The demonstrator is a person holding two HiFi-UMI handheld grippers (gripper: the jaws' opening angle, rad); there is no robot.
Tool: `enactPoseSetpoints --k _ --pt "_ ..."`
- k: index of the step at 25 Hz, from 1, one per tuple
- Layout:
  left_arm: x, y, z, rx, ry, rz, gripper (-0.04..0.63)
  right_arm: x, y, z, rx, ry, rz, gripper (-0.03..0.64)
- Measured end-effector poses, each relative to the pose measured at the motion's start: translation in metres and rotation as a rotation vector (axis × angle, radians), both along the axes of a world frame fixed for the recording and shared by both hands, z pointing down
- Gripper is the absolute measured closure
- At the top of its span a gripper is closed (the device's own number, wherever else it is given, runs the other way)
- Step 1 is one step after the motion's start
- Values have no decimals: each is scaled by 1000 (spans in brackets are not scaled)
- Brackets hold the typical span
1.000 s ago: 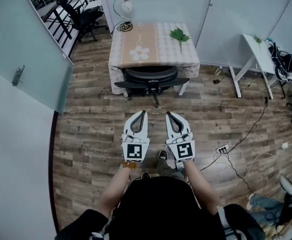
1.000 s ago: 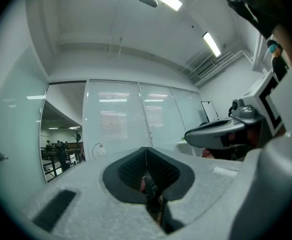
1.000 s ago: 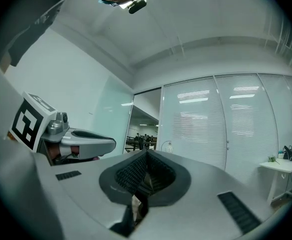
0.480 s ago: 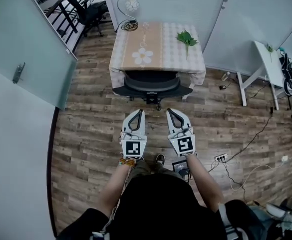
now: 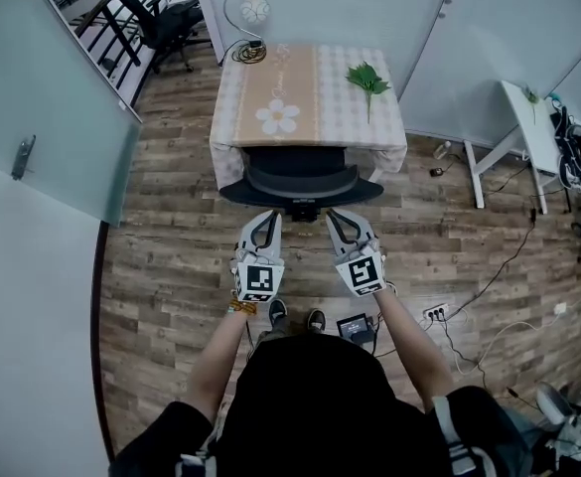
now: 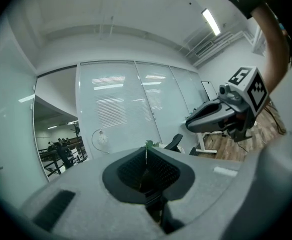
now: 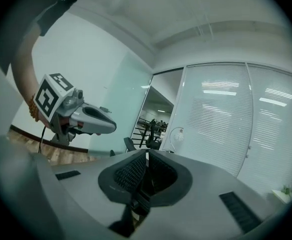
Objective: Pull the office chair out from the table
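Head view has the office chair (image 5: 300, 179) tucked under the table (image 5: 310, 97). The left gripper (image 5: 269, 217) and right gripper (image 5: 334, 215) hover just short of its backrest, jaws pressed together and empty, probably because the grab isn't on yet.

Only the backrest top and armrests of the office chair (image 5: 300, 179) show in the head view; its seat and base lie under the desk (image 5: 315, 87), hidden by the cloth (image 5: 228, 157). In its own view the left gripper (image 6: 146, 156) fills the lower half with its grey body and covers nearly all of the chair; the right gripper (image 7: 146, 158) does the same. A small dark box (image 5: 355, 326) by the person's shoes (image 5: 278, 312) is too small to identify
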State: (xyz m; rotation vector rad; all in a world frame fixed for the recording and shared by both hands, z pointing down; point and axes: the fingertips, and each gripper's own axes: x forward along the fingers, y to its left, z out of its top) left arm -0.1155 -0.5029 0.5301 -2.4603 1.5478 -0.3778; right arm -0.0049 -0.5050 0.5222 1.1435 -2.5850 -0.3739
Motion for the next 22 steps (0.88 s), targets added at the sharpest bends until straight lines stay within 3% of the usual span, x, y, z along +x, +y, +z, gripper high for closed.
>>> enactPoseSetpoints --k 6,13,15,18,22 --pt "-12 -25 34 -55 -98 62 577 -5 -23 41 1 200 -66 609" --pt "-3 -39 93 -215 -317 255 575 -4 -39 99 -61 486 -203 597" --pt "-2 -41 105 -226 -413 296 574 -2 -43 109 -74 539 -219 545" --pt "-2 -44 121 -223 -557 352 574 -2 -49 122 -83 613 -245 534" --pt "-4 -50 137 -250 -643 402 535 -3 -56 136 -77 700 -285 520"
